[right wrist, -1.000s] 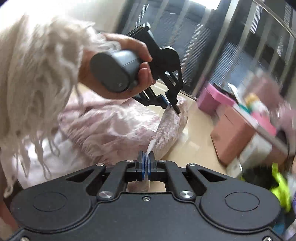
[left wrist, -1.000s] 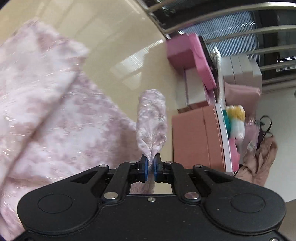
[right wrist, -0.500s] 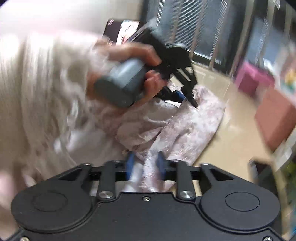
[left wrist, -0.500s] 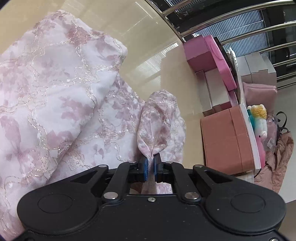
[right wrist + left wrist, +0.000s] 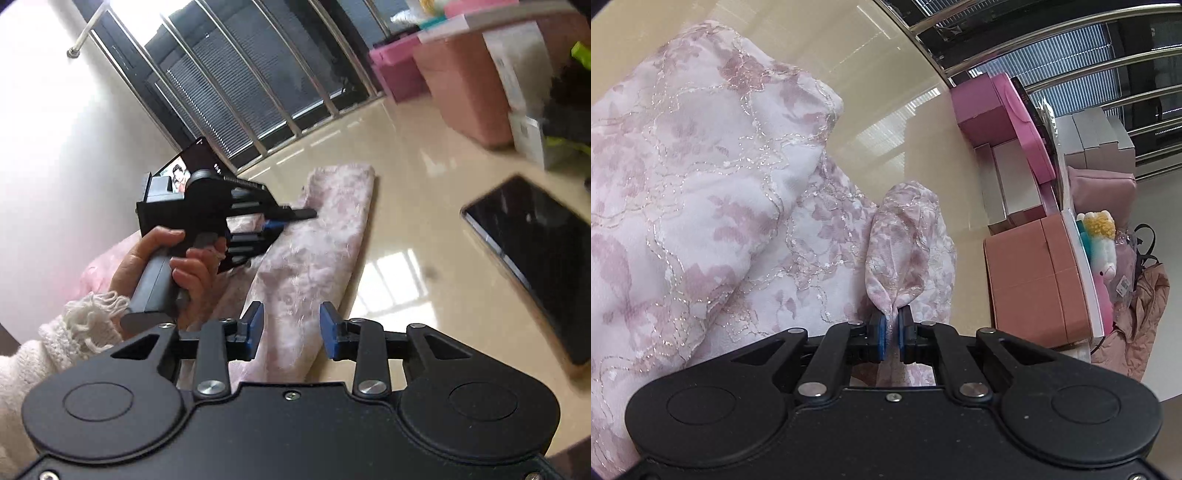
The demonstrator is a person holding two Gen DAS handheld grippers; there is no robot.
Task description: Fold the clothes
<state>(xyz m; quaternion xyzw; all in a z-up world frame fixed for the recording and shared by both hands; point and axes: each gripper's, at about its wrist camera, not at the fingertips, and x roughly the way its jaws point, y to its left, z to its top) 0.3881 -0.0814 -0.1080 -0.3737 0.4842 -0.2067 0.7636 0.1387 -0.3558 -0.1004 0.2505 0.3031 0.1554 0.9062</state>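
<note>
A pink-and-white flowered garment (image 5: 713,206) lies bunched on a glossy cream floor (image 5: 894,85) as a person folds it with two hand-held grippers. The left gripper (image 5: 892,328) has its blue pads pinched hard on a narrow folded strip of the cloth, which stands up in a loop just beyond the tips. The right gripper (image 5: 291,326) stands about a third open, its jaws closing slightly, with a long flattened band of the same garment (image 5: 314,251) lying on the floor under the gap; the pads do not press it.

The work appears to be mid-fold: one edge is pinned by the left tool while the right has nothing in its grip. The next move likely calls for the right gripper to take a fresh hold on the near end of the band, so both tools can carry the cloth over together without dragging the fold askew.

The left wrist view alone shows the main heap of fabric at left, and pink boxes (image 5: 1038,280) with a soft toy (image 5: 1102,243) at far right. Only the right wrist view shows the bare hand (image 5: 177,266) and fringed white sleeve (image 5: 55,343) holding the left gripper, a dark tablet (image 5: 532,243) on the floor at right, and the barred window (image 5: 258,74) beyond.
</note>
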